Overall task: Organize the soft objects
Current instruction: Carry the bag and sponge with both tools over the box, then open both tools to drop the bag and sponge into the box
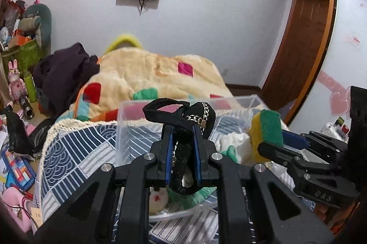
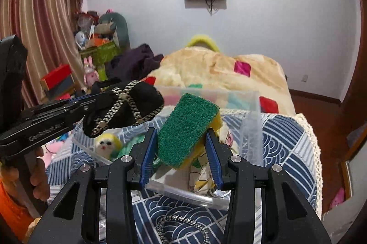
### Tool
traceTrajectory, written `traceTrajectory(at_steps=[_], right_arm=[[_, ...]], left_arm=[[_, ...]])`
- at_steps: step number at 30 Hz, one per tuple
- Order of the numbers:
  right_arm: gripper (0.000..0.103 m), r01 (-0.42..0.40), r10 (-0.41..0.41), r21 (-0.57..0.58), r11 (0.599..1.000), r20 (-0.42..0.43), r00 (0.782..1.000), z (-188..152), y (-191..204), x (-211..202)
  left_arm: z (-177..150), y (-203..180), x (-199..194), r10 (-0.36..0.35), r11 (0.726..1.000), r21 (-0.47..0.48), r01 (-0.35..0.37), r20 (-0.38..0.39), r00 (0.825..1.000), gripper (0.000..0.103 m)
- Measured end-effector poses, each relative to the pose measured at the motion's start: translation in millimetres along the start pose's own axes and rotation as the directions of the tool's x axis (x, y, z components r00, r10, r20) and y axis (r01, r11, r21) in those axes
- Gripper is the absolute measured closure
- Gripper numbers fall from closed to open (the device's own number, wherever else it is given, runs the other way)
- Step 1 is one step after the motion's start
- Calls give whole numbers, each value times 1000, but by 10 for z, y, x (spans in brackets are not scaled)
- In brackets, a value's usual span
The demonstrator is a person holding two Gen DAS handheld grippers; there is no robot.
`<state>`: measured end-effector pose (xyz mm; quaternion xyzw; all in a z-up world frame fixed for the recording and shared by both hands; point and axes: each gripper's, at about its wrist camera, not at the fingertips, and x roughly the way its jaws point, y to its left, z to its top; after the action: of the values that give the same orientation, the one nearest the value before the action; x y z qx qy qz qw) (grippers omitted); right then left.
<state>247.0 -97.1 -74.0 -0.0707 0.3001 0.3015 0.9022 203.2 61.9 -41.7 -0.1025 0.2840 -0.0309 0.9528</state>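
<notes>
My left gripper (image 1: 182,129) is shut on a black soft pouch with a silver chain strap (image 1: 183,113); it also shows in the right wrist view (image 2: 123,108), held above the clear plastic box (image 2: 252,129). My right gripper (image 2: 181,133) is shut on a green and yellow sponge (image 2: 185,129), seen from the side in the left wrist view (image 1: 268,127), also over the box (image 1: 123,129). Inside the box lie a small yellow plush toy (image 2: 106,143), green cloth (image 2: 130,143) and a white printed cloth (image 2: 201,172).
The box stands on a blue and white patterned cloth (image 2: 286,140) at the bed's end. A cream fleece blanket (image 1: 149,74) and dark clothes (image 1: 64,74) lie behind. A braided chain strap (image 2: 181,228) lies near me. Clutter fills the floor at left (image 1: 16,152).
</notes>
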Motion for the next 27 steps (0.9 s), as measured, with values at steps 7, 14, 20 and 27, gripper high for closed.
traceTrajectory(at_steps=[7,14,20,27], right_arm=[[59,18,-18,-5,1000,-42,999,-110,-29,76],[45,28,-28,-9,1000,-51,998,-117,-53,15],[34,40,-40,-4,999,-19,999,-136,-78,-153],[26,56,-57,18,998,63,996,-124,-119,-505]], left_arm=[[-81,-18,282,0,1000,21,2,-69,998,87],[-119,-40,223,-13,1000,2,13,-107,994,64],[-166,-104,33,-14,1000,20,16,-104,994,51],[-150,-206,-369,0,999,53,1,-26,1000,34]])
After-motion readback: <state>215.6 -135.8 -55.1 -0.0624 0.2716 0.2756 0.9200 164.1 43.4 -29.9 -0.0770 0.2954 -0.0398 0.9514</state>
